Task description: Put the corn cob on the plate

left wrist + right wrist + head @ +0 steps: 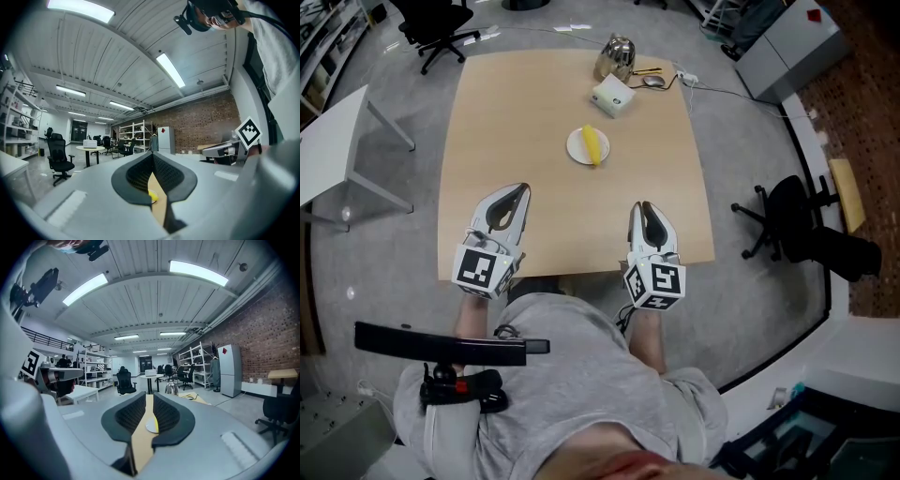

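The yellow corn cob (592,143) lies on a small white plate (575,148) in the middle of the light wooden table (506,122). Both grippers hover over the table's near edge, well short of the plate. My left gripper (523,189) has its fingertips touching and holds nothing. The jaws of my right gripper (643,206) stand a narrow slit apart with nothing between them. In the left gripper view, the corn cob (152,195) peeks out below the left gripper's (153,153) closed tips. Through the right gripper's (149,395) slit I see the plate (150,425) and a sliver of the corn cob (157,423).
At the table's far end stand a shiny metal pot (616,56), a white box (613,96) and some small items with a cable (661,79). Black office chairs (789,223) flank the table, and a grey side table (337,150) stands to the left.
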Available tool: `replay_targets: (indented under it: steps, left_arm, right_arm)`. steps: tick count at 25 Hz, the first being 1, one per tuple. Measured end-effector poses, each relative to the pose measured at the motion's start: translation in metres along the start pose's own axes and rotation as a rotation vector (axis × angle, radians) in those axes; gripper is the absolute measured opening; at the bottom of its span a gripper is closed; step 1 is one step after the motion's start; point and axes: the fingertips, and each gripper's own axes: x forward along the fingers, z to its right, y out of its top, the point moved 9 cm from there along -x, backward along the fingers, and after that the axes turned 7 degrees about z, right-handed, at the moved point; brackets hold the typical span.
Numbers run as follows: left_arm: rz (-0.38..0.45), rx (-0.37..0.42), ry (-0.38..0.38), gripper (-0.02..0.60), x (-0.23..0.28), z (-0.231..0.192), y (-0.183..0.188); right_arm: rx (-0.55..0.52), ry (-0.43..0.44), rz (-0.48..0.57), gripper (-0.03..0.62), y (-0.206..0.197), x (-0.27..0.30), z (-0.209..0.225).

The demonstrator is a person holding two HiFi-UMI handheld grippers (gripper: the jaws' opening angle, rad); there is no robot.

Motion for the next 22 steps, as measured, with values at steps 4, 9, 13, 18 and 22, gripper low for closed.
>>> replay_targets:
  steps: [4, 9, 13, 18, 22]
  left_arm:
    - [0.004, -0.001, -0.001, 0.020, -0.0008, 0.0001, 0.0011]
    - [0.008, -0.004, -0.006, 0.020, 0.0011, 0.0006, 0.0028]
    - [0.010, -0.002, -0.007, 0.020, -0.0004, 0.0022, 0.0057]
    - [0.015, 0.000, -0.005, 0.020, 0.0038, 0.0004, 0.0054]
    - [0.015, 0.003, -0.008, 0.020, 0.0042, 0.0004, 0.0046]
  right_arm:
    - [-0.001, -0.002, 0.009, 0.044, 0.0020, -0.0018, -0.0009]
    - [0.016, 0.001, 0.016, 0.008, 0.0028, -0.0022, -0.0002]
    - [0.018, 0.005, 0.015, 0.008, 0.0044, -0.0037, -0.0014]
    - [0.020, 0.012, 0.009, 0.006, 0.0032, 0.0010, -0.0004]
    - [0.022, 0.014, 0.011, 0.006, 0.0020, 0.0024, -0.0013]
